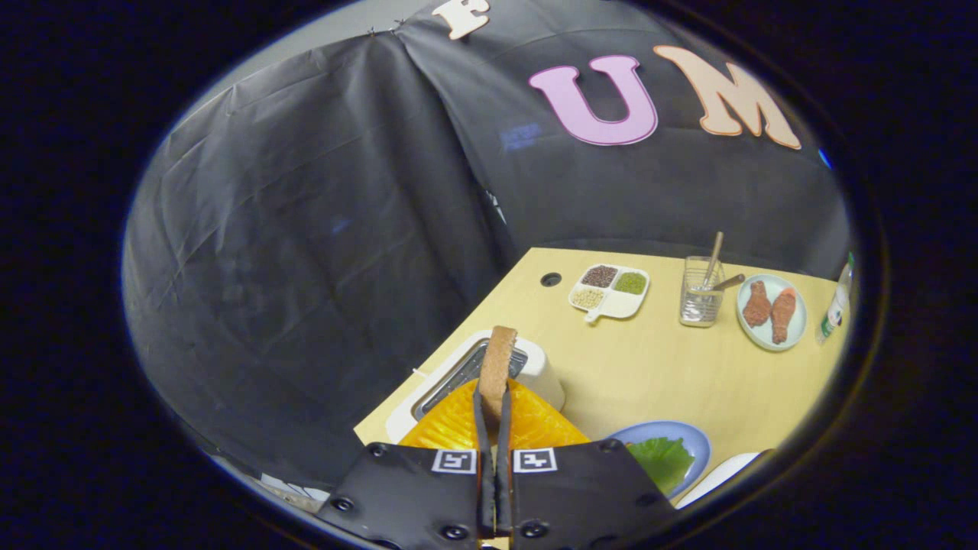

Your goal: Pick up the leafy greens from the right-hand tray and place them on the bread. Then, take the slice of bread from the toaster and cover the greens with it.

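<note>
A brown slice of bread (498, 357) stands on edge between my fingers, and my gripper (493, 397) is shut on its lower part. The slice is held above the slot of the white toaster (544, 368), which sits just beyond the fingers at the table's left edge. To the right of the fingers, a blue plate (691, 437) carries the leafy greens (661, 461). What lies under the greens is hidden. The corner of a white tray (718, 475) shows just right of the plate.
Farther back on the light wooden table (672, 367) are a white divided dish of grains (609, 291), a clear holder with utensils (701, 296), a pale plate with two brown meat pieces (772, 309) and a bottle (837, 305).
</note>
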The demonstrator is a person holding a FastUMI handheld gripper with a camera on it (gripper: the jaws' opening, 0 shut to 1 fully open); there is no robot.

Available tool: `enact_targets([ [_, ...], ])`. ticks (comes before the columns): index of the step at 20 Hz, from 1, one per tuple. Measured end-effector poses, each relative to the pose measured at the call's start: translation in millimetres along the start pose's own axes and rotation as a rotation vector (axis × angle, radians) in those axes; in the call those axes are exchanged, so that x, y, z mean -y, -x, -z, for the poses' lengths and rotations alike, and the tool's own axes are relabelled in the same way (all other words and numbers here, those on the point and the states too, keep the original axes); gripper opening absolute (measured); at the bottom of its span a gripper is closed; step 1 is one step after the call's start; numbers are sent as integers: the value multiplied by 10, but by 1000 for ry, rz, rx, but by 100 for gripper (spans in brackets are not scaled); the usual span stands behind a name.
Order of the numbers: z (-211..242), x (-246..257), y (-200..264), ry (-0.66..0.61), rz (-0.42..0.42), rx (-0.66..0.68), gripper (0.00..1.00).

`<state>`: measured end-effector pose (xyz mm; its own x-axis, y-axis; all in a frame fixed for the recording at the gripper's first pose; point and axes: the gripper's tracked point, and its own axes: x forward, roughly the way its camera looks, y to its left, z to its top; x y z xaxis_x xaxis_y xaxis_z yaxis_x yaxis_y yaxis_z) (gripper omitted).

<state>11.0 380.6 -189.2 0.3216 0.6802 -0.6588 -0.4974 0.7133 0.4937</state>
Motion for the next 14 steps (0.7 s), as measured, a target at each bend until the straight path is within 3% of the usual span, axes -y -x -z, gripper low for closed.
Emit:
enact_targets([
  [9, 217, 553, 350, 40, 83, 7, 4],
  [14, 548, 866, 341, -26, 118, -19, 4],
])
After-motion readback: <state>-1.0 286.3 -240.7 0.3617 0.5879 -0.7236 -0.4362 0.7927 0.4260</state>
